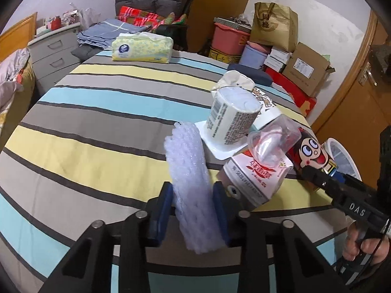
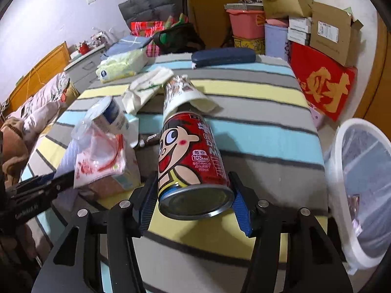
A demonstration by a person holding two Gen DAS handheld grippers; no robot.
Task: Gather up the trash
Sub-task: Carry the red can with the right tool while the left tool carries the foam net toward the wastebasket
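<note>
My left gripper (image 1: 193,193) is shut on a white foam net sleeve (image 1: 189,180), held above the striped table. My right gripper (image 2: 193,190) is shut on a red cartoon drink can (image 2: 190,161), lifted and tilted; the can also shows in the left wrist view (image 1: 309,152). More trash lies on the table: an upturned yogurt cup (image 1: 231,117), a red-and-white carton (image 1: 254,178) with a clear plastic cup (image 1: 268,144) on it, a printed paper cup (image 2: 177,92) on its side and crumpled white paper (image 2: 146,88). A white trash bin (image 2: 342,151) stands right of the table.
A yellow tissue pack (image 1: 141,47) and a dark blue case (image 2: 223,56) lie at the table's far side. Boxes, a pink bucket (image 2: 245,23), a red box (image 2: 322,85) and a paper bag stack behind. Drawers and bedding are left.
</note>
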